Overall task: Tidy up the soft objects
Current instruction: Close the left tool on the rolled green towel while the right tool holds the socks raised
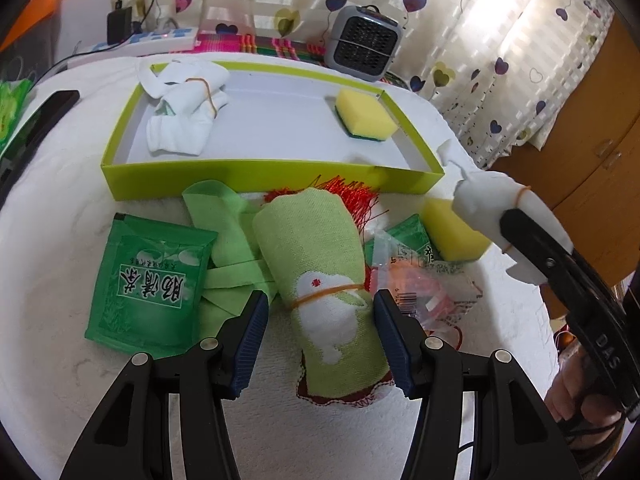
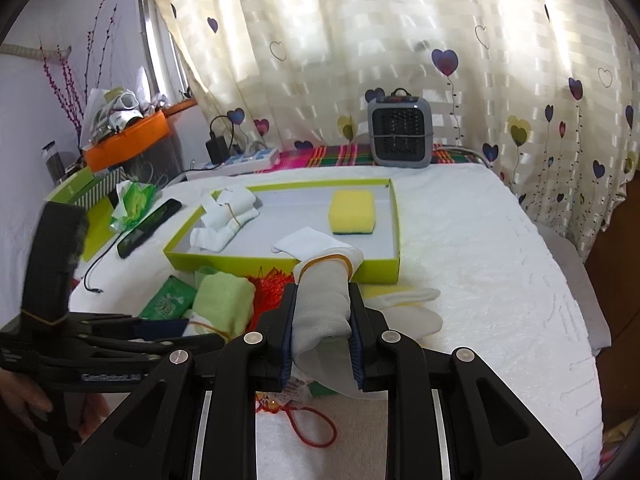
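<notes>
A green-rimmed tray (image 1: 264, 176) (image 2: 276, 261) holds a white rolled cloth (image 1: 184, 110) (image 2: 226, 220) and a yellow sponge (image 1: 365, 114) (image 2: 352, 212). My left gripper (image 1: 320, 320) is open, its fingers on either side of a rolled green towel (image 1: 316, 256) (image 2: 226, 300) bound with a rubber band. My right gripper (image 2: 322, 336) is shut on a rolled white glove bundle (image 2: 324, 304) (image 1: 492, 200), held above the table in front of the tray. A second yellow sponge (image 1: 448, 228) lies on the table.
Green sachets (image 1: 148, 284), a green cloth strip (image 1: 224, 216), red tassel thread (image 1: 356, 196) and a clear plastic bag (image 1: 424, 284) lie before the tray. A small grey heater (image 2: 400, 132), power strip (image 2: 240, 160) and phone (image 2: 150, 222) sit behind and left.
</notes>
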`<action>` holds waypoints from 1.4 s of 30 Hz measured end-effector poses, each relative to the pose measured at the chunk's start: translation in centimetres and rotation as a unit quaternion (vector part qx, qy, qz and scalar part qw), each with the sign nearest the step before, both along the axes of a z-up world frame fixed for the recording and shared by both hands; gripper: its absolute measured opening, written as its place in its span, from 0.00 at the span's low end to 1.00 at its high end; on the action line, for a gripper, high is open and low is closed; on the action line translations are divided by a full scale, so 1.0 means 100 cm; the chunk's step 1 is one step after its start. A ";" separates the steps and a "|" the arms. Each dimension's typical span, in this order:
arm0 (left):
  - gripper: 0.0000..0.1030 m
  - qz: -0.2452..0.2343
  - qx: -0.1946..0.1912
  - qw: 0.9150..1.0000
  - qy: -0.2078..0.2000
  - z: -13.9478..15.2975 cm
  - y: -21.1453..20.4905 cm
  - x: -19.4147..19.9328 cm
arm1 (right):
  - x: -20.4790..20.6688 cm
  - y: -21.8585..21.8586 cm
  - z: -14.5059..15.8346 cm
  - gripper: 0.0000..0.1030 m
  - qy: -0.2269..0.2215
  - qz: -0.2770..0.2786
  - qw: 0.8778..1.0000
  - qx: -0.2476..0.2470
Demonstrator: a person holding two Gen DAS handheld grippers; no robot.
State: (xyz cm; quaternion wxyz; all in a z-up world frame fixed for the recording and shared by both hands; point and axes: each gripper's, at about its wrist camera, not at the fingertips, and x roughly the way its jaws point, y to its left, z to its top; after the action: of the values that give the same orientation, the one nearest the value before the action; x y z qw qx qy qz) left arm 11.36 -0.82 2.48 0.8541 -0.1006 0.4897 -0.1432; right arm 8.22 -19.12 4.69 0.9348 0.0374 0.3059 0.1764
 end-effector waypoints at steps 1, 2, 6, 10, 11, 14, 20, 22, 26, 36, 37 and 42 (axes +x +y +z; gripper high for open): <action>0.53 0.000 0.002 1.000 0.000 0.000 -0.001 0.000 | -0.001 0.000 0.001 0.23 -0.002 0.000 1.000 0.001; 0.53 0.001 0.006 1.000 0.000 -0.001 -0.002 0.001 | -0.002 0.000 0.001 0.23 -0.003 0.001 1.000 0.001; 0.53 0.006 0.008 1.000 0.004 -0.003 -0.003 0.002 | -0.003 -0.001 0.000 0.23 -0.005 0.002 1.000 0.005; 0.52 0.008 0.006 1.000 0.002 -0.004 -0.003 0.001 | -0.003 -0.002 0.000 0.23 -0.001 0.001 1.000 0.007; 0.51 0.008 0.006 1.000 0.001 -0.004 -0.003 0.001 | -0.003 -0.003 -0.001 0.23 0.000 0.000 1.000 0.009; 0.40 0.003 -0.004 1.000 -0.001 -0.003 -0.004 0.000 | -0.003 -0.005 -0.003 0.23 0.002 0.002 1.000 0.011; 0.32 0.002 -0.001 1.000 -0.008 -0.001 -0.007 -0.002 | -0.005 -0.005 -0.004 0.23 0.003 0.000 1.000 0.010; 0.31 0.002 -0.001 1.000 -0.008 0.000 -0.008 -0.003 | -0.005 -0.005 -0.004 0.23 0.004 0.001 1.000 0.011; 0.30 0.002 -0.003 1.000 -0.011 0.002 -0.008 -0.004 | -0.006 -0.005 -0.005 0.23 0.004 0.001 1.000 0.011; 0.29 0.002 -0.003 1.000 -0.020 0.005 -0.004 -0.009 | -0.007 -0.005 -0.006 0.23 0.005 0.000 1.000 0.011; 0.29 0.002 -0.002 1.000 -0.022 0.006 -0.004 -0.011 | -0.008 -0.006 -0.006 0.23 0.005 0.000 1.000 0.012; 0.29 0.004 0.004 0.999 -0.032 0.009 -0.002 -0.015 | -0.007 -0.006 -0.006 0.23 0.005 0.000 1.000 0.011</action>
State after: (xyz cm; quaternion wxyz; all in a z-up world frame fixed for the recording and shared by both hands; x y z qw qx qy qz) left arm 9.86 -1.05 3.40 0.8702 -0.0948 0.4624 -0.1409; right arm 7.52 -19.71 4.11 0.9328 0.0489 0.3084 0.1797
